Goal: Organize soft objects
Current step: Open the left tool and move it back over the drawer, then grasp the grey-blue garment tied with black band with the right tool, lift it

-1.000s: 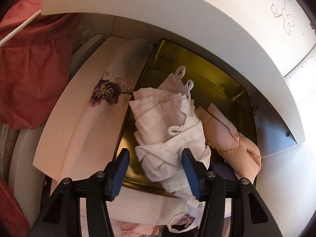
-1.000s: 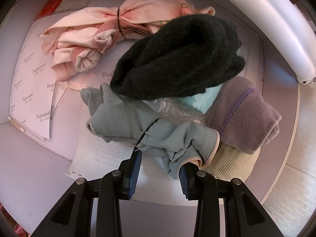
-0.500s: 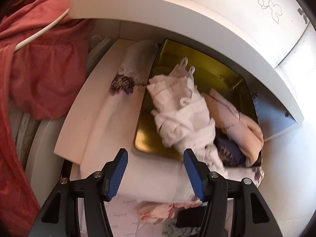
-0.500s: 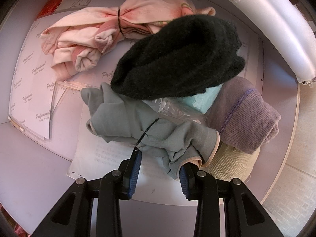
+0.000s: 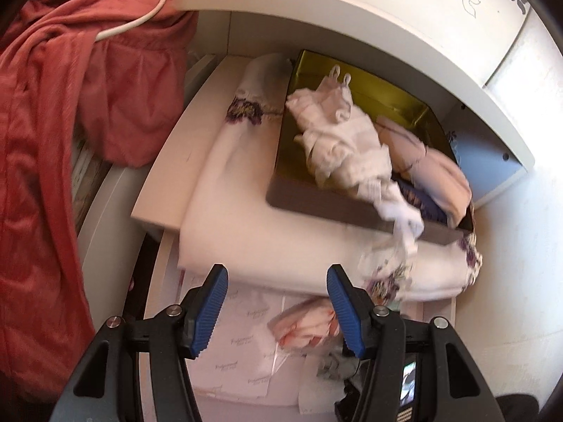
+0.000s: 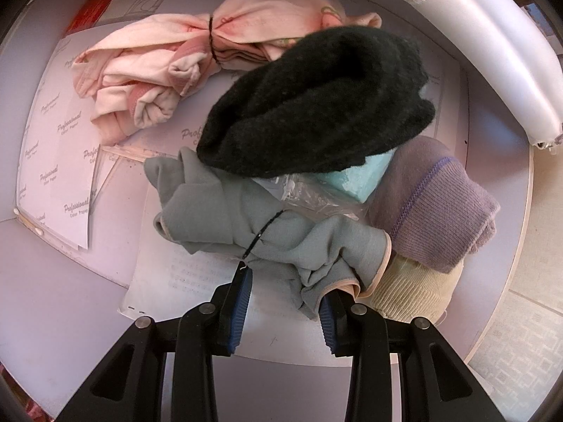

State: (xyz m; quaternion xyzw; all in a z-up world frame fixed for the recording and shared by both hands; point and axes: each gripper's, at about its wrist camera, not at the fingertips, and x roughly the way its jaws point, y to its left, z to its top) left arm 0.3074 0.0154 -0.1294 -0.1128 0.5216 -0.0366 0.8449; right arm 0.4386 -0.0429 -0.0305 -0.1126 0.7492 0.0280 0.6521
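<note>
A gold tin (image 5: pixel 387 95) holds a white tied bundle (image 5: pixel 345 140), a peach bundle (image 5: pixel 432 168) and a dark blue item (image 5: pixel 422 204). My left gripper (image 5: pixel 278 302) is open and empty, hanging nearer than the tin. Part of the white bundle trails over the tin's front wall. In the right wrist view my right gripper (image 6: pixel 285 302) points down and is shut on the near end of a grey bundle (image 6: pixel 218 218) tied with a black band. Behind it lie a black knit (image 6: pixel 316 105), a pink tied bundle (image 6: pixel 158 66), a purple knit (image 6: pixel 436 211) and a cream knit (image 6: pixel 411 292).
The tin rests on a folded white floral cloth (image 5: pixel 281 239) under a white shelf (image 5: pixel 352 17). A red cloth (image 5: pixel 52 140) hangs at the left with a white cable (image 5: pixel 140 21) over it. Printed papers (image 6: pixel 56 161), a teal item (image 6: pixel 362 179) and clear plastic (image 6: pixel 309 197) lie among the bundles.
The left gripper has drawn back from the tin, and the white bundle that lay between its fingers stays in the tin. The right gripper and grey bundle have not moved.
</note>
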